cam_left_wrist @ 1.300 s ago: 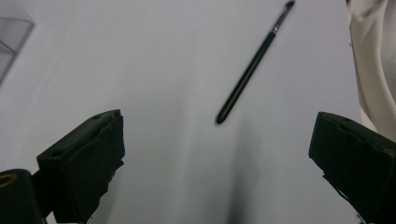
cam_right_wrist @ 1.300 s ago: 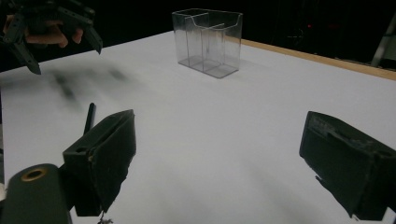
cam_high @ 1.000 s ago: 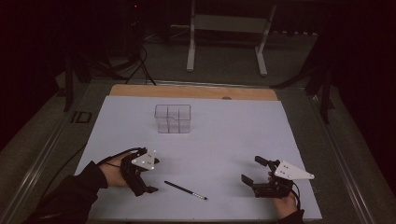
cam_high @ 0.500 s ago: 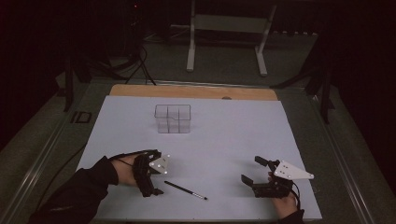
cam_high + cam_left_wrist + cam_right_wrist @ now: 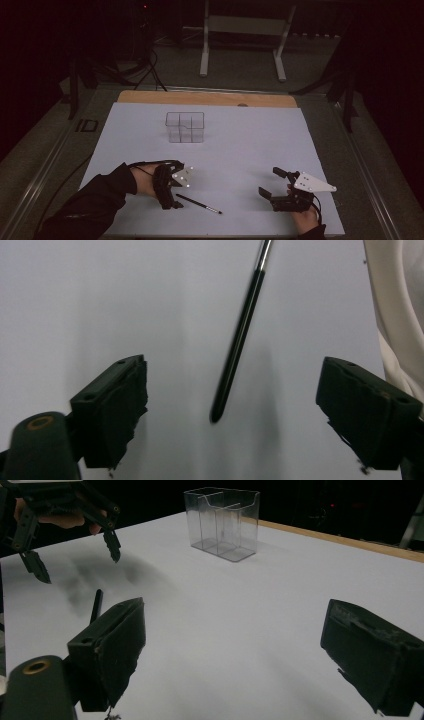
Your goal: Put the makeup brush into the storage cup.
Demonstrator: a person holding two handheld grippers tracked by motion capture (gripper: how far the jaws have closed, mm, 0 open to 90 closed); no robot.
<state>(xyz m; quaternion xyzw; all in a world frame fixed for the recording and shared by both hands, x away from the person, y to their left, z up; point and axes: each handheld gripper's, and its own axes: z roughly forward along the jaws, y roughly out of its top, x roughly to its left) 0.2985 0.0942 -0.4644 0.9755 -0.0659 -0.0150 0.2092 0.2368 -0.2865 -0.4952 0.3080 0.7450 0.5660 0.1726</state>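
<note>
At the lower left of the high view, the left gripper (image 5: 172, 191) is seen held over the white table sheet (image 5: 250, 145) by a dark-sleeved arm, its jaws spread wide and pointed down at the near end of a thin black pen with a silver band (image 5: 198, 203), which lies flat on the sheet at the lower middle of the frame, slanting toward the lower right. In the left gripper view the pen (image 5: 239, 342) runs from the top edge down to the middle of the frame, its dark tip lying between the two open jaws and touched by neither. The step in hand is judged to be the approach for picking up the pen; nothing is gripped yet. For the next move, the gripper would need to be lowered until both jaws flank the barrel, squared across its length, and then closed gently, since so slim and round a thing could roll or slip away on the smooth sheet. A clear plastic box divided into compartments (image 5: 185, 127) stands upright at the upper middle, well apart from the pen, and may be its destination. At the lower right, the right gripper (image 5: 274, 189) rests low near the table's front edge, its jaws spread and empty.
</note>
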